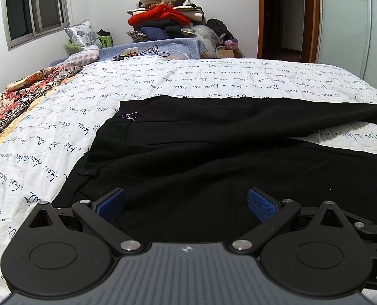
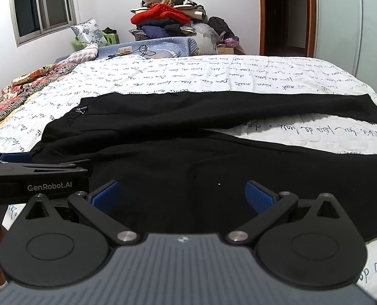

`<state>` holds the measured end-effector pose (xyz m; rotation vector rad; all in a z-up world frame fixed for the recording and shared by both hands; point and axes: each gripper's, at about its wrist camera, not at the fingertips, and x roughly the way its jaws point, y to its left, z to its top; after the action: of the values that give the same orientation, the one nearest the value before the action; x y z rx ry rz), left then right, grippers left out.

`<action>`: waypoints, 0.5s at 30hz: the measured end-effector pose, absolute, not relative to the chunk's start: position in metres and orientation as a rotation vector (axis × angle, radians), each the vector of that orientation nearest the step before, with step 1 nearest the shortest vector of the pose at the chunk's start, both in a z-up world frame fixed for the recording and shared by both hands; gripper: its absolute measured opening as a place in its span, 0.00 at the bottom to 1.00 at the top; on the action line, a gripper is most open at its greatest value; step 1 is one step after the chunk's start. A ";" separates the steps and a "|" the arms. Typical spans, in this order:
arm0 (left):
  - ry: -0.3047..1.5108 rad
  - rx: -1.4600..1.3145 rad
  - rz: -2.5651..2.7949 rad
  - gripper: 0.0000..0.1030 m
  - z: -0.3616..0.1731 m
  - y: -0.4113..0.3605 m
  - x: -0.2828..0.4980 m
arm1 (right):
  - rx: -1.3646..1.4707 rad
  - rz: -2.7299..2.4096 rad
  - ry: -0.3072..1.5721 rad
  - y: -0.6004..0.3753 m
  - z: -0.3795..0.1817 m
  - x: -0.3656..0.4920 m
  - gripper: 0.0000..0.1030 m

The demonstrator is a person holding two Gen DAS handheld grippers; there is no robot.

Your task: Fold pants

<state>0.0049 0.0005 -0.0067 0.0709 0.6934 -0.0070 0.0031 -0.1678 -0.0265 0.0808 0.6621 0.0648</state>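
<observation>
The black pants (image 1: pixel 214 152) lie spread flat on the script-printed bedspread (image 1: pixel 188 81), waistband toward 9 o'clock and the two legs running off toward 3 o'clock, the cloth directly under and ahead of both grippers. The left gripper (image 1: pixel 186 203) hovers low over the seat at 6 o'clock, blue pads spread wide and holding nothing. The right gripper (image 2: pixel 181 195), just beside it, is likewise spread, level and pointing toward 12 o'clock.

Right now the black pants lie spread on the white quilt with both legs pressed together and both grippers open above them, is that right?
Not quite: the pants have their legs apart, white quilt showing between them in the right wrist view. Both the left gripper and right gripper are open.
</observation>
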 end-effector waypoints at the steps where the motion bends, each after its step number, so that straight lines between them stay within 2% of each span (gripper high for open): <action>1: 0.694 0.071 -0.007 1.00 -0.007 0.001 0.005 | 0.081 0.065 0.662 -0.168 -0.026 0.003 1.00; 15: 0.697 0.074 -0.005 1.00 -0.008 -0.001 0.007 | 0.085 0.062 0.660 -0.169 -0.027 0.003 1.00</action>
<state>0.0071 -0.0012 -0.0082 0.0738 0.6970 -0.0048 0.0031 -0.1691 -0.0269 0.0845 0.6604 0.0621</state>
